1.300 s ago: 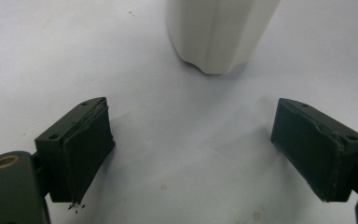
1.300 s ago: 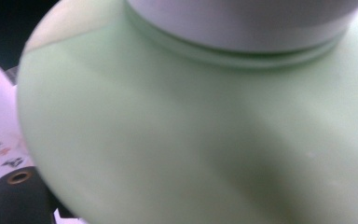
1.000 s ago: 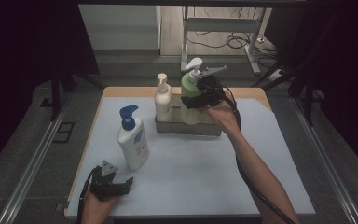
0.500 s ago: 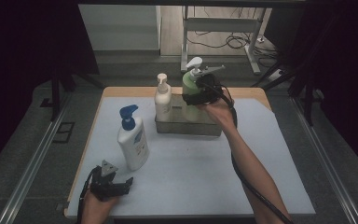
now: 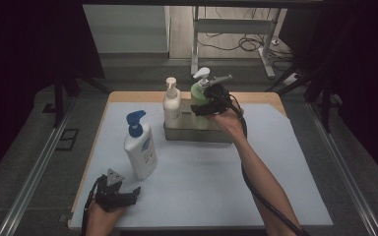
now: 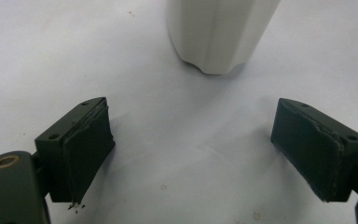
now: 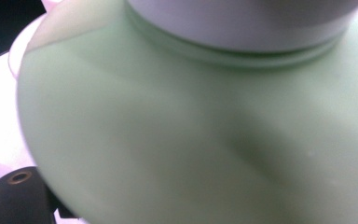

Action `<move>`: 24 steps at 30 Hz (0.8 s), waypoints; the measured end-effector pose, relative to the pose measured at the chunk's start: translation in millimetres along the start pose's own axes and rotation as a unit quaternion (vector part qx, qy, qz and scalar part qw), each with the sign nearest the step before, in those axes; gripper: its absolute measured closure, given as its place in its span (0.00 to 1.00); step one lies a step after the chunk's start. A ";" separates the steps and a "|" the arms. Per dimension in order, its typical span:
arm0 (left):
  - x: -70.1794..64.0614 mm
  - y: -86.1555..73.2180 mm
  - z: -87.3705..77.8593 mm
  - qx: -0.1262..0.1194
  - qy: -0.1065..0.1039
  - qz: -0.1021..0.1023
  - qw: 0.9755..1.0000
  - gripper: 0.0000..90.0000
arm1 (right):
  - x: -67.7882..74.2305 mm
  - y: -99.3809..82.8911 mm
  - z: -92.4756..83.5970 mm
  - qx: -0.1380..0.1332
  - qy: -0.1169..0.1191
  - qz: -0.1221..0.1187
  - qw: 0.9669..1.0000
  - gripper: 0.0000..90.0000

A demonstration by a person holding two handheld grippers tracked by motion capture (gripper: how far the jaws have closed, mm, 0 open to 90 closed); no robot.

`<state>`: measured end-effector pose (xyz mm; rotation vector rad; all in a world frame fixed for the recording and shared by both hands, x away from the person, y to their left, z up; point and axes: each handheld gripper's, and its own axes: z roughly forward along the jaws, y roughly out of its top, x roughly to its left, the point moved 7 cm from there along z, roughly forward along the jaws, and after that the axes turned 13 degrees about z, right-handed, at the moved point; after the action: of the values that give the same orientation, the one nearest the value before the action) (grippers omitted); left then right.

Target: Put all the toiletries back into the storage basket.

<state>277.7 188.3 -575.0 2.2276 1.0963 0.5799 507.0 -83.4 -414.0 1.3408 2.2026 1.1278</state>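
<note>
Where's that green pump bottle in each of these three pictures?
High view: the green bottle stands at the right of the metal tray at the table's far side, with the right gripper at it.
Right gripper view: its green shoulder is pressed close to the lens, white collar above.
Left gripper view: not in it.
Shared landmark: the white table cover.

from my seat, the right gripper [image 5: 207,104] hides the green bottle's [image 7: 191,140] front; up close that bottle is blurred and covers my jaws. the white bottle [image 6: 219,32] is cut off by the top edge.
</note>
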 end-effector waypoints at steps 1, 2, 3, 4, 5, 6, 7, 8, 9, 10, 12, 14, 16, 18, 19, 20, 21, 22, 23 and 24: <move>0.0 0.0 0.0 0.000 0.000 0.000 1.000 0.13 | 0.2 -0.8 0.8 0.001 0.000 -0.001 1.000 0.14; 0.0 0.0 0.0 0.000 0.000 0.000 1.000 0.13 | 0.4 -1.9 2.1 0.002 0.000 -0.002 1.000 0.14; 0.0 0.0 0.0 0.000 0.000 0.000 1.000 0.13 | 0.5 -2.8 3.0 0.003 0.000 -0.001 1.000 0.14; 0.0 0.0 0.0 0.000 0.000 0.000 1.000 0.13 | 0.6 -3.7 3.8 0.004 0.000 0.000 1.000 0.14; 0.0 0.0 0.0 0.000 0.000 0.000 1.000 0.13 | 0.5 -4.3 4.4 0.004 0.000 0.000 1.000 0.14; 0.0 0.0 0.0 0.000 0.000 0.000 1.000 0.13 | 0.3 -5.5 5.4 0.006 0.000 -0.001 1.000 0.14; 0.0 0.0 0.0 0.000 0.000 0.000 1.000 0.13 | 0.3 -6.7 6.1 0.007 0.000 -0.001 1.000 0.14; 0.0 0.0 0.0 0.000 0.000 0.000 1.000 0.13 | 0.2 -7.8 6.8 0.008 0.001 -0.001 1.000 0.14; 0.0 0.0 0.0 0.000 0.000 0.000 1.000 0.13 | -0.1 -8.8 7.6 0.009 0.000 -0.001 1.000 0.14; 0.0 0.0 0.0 0.000 0.000 0.000 1.000 0.13 | -0.1 -9.6 8.2 0.009 0.001 0.000 1.000 0.14; 0.0 0.0 0.0 0.000 0.000 0.000 1.000 0.13 | -0.6 -12.3 10.4 0.013 0.001 0.000 1.000 0.14; 0.0 0.0 0.0 0.000 0.000 0.000 1.000 0.13 | -1.2 -14.6 12.4 0.015 0.002 0.000 1.000 0.14; 0.0 0.0 0.0 0.000 0.000 0.000 1.000 0.13 | -1.6 -16.6 14.5 0.016 0.002 0.001 1.000 0.14; 0.0 0.0 0.0 0.000 0.000 0.000 1.000 0.13 | -1.8 -18.5 16.4 0.019 0.002 0.002 1.000 0.14; 0.0 0.0 0.0 0.000 0.000 0.000 1.000 0.13 | -1.8 -19.4 17.4 0.020 0.003 0.002 1.000 0.14; 0.0 0.0 -0.1 0.000 0.000 0.000 1.000 0.13 | -1.9 -20.1 18.2 0.021 0.002 0.002 1.000 0.14; 0.0 0.0 -0.1 0.000 0.000 0.000 1.000 0.13 | -1.8 -21.4 19.6 0.023 0.003 0.003 1.000 0.14; 0.0 0.0 0.0 0.000 0.000 0.000 1.000 0.13 | -2.1 -22.3 20.7 0.025 0.002 0.002 1.000 0.14; 0.0 0.0 0.0 0.000 0.000 0.000 1.000 0.13 | -2.1 -23.3 22.0 0.025 0.002 0.004 1.000 0.14; 0.0 0.0 0.0 0.000 0.000 0.000 1.000 0.13 | -2.2 -23.8 22.7 0.026 0.003 0.004 1.000 0.14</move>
<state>277.7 188.4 -575.0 2.2274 1.0968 0.5805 508.0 -80.7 -446.9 1.3690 2.2464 1.0855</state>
